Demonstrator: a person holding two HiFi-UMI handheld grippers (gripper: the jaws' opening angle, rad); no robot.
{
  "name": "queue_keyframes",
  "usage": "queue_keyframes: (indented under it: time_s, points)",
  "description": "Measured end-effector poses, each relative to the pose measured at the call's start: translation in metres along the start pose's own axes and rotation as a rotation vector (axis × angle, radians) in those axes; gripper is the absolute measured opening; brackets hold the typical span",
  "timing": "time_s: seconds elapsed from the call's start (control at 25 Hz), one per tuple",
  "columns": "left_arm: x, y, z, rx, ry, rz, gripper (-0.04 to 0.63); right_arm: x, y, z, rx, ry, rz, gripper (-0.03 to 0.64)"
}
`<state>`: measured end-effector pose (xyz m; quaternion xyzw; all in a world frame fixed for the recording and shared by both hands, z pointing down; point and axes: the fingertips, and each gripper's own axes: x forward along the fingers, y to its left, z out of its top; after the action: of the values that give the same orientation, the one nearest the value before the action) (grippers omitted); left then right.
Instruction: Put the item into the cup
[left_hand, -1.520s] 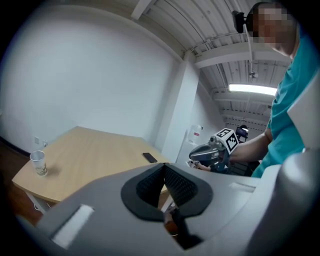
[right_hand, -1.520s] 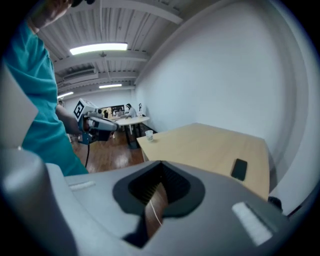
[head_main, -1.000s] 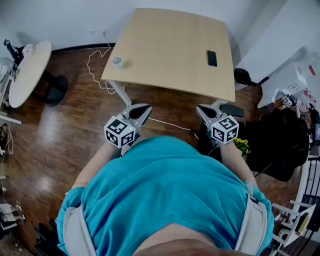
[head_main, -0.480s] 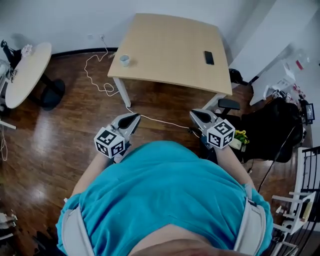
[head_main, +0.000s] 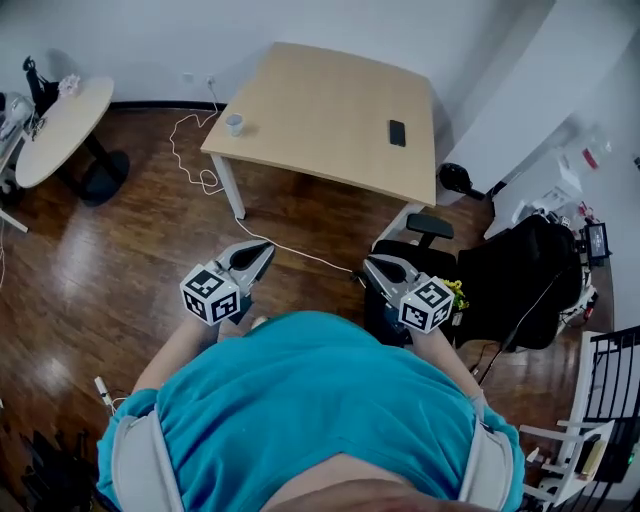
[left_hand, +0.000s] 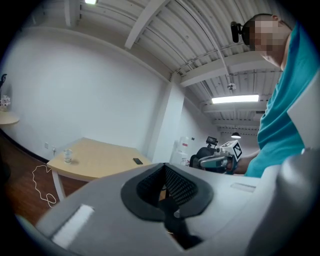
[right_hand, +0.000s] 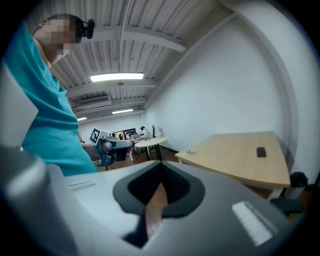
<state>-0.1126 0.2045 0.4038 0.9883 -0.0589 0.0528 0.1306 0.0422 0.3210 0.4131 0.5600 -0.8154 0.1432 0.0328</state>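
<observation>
A person in a teal shirt (head_main: 320, 400) is seen from above, with both forearms bent and kept close to the waist, over the wooden floor (head_main: 120, 270). The wooden table (head_main: 320, 100) is found at twelve o'clock, well apart from both grippers. The left gripper (head_main: 262, 248) is pointed toward one o'clock and the right gripper (head_main: 372, 264) toward eleven o'clock, both nearly level. The jaws of each gripper are brought together, and nothing is held between them. The cup (head_main: 234, 124) is placed near the table's corner at eleven o'clock. The item (head_main: 397, 132), small, dark and flat, is laid on the table at one o'clock, well apart from the cup. Black-and-white square markers are carried on each gripper's cube.
</observation>
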Motion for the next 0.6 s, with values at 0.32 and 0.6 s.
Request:
queue_keyframes:
  time_s: [0.32, 0.6]
  points:
    - [0.008, -0.033, -0.003, 0.026, 0.013, -0.026, 0.003, -0.038, 0.004, 0.000, 0.035, -0.068, 0.006, 0.002]
    - [-0.003, -0.016, 0.019, 0.062, -0.026, -0.052, 0.003, -0.020, 0.011, 0.012, -0.037, -0.050, -0.039, 0.002]
